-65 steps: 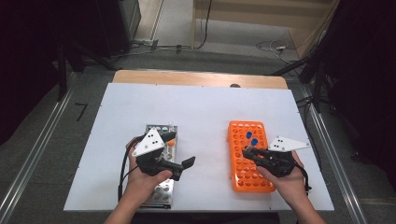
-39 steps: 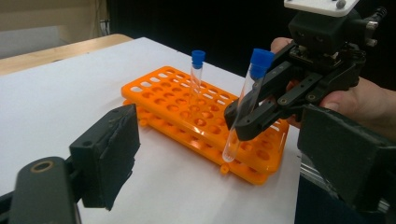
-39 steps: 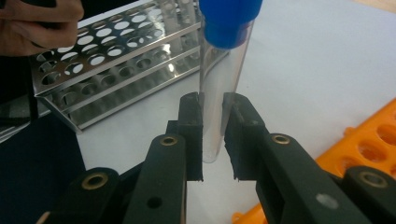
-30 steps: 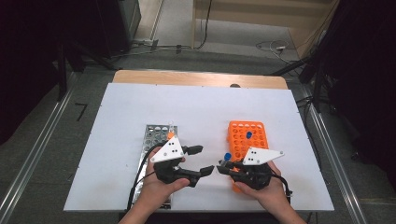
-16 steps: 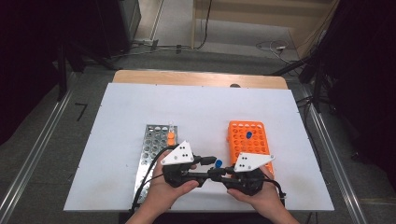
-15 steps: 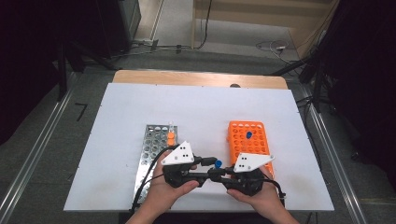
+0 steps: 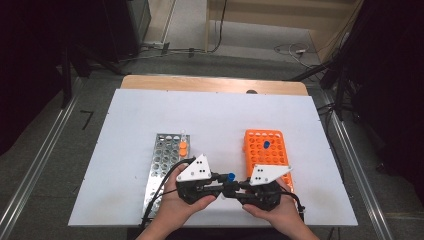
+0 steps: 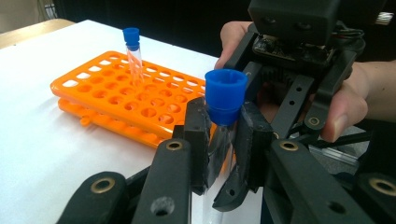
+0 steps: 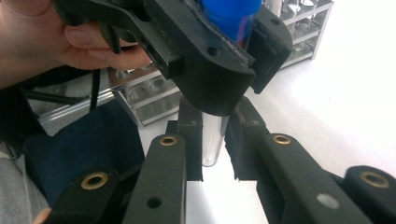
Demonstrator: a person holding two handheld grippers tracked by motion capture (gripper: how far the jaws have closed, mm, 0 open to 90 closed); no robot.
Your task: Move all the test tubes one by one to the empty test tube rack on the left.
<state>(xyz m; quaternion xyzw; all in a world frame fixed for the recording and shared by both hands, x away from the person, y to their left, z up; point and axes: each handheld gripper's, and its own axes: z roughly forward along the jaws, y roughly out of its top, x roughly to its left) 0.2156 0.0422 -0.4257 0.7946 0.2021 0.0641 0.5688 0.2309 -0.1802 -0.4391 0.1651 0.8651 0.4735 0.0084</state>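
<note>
Left gripper view shows the left gripper (image 8: 224, 149) clamped on the blue-capped tube (image 8: 225, 100) between the racks, so the right gripper (image 9: 214, 140), jaws slightly apart around its bottom, should release fully before the left pulls away.

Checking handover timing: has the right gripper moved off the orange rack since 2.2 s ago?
Yes. The right gripper has shifted left off the orange rack, meeting the left gripper between the racks.
</note>
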